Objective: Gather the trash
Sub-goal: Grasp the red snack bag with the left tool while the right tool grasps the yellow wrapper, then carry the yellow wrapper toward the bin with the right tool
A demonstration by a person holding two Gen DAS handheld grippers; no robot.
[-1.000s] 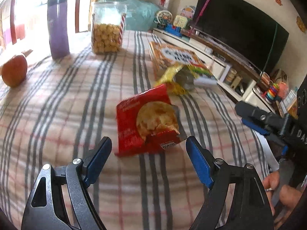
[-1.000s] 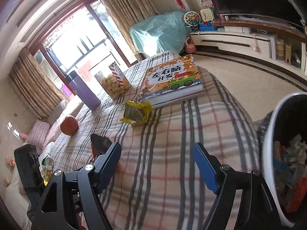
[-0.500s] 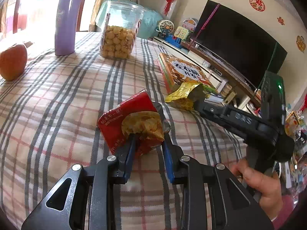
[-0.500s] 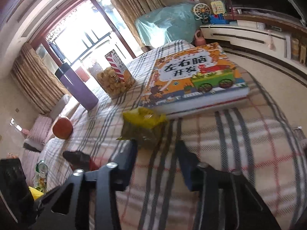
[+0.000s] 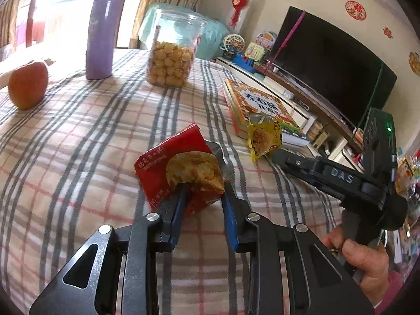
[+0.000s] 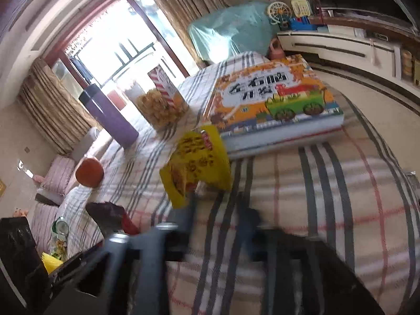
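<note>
My left gripper (image 5: pixel 202 191) has its blue jaws closed in on the near edge of the crumpled red foil snack packet (image 5: pixel 181 170), which sits on the plaid cloth-covered tabletop (image 5: pixel 78 136). My right gripper (image 6: pixel 218 210) has its jaws narrowed around the lower edge of the crinkled yellow snack wrapper (image 6: pixel 197 165); that view is blurred, but the wrapper stands tilted up from the cloth, just beside the colourful children's picture book (image 6: pixel 273 99). In the left view the same wrapper sits at the tip of the right tool. Farther back stand a clear plastic jar of yellow puffed snacks (image 5: pixel 170 60), a purple insulated bottle (image 5: pixel 101 31) and an orange-red apple (image 5: pixel 27 84), well apart from both packets.
</note>
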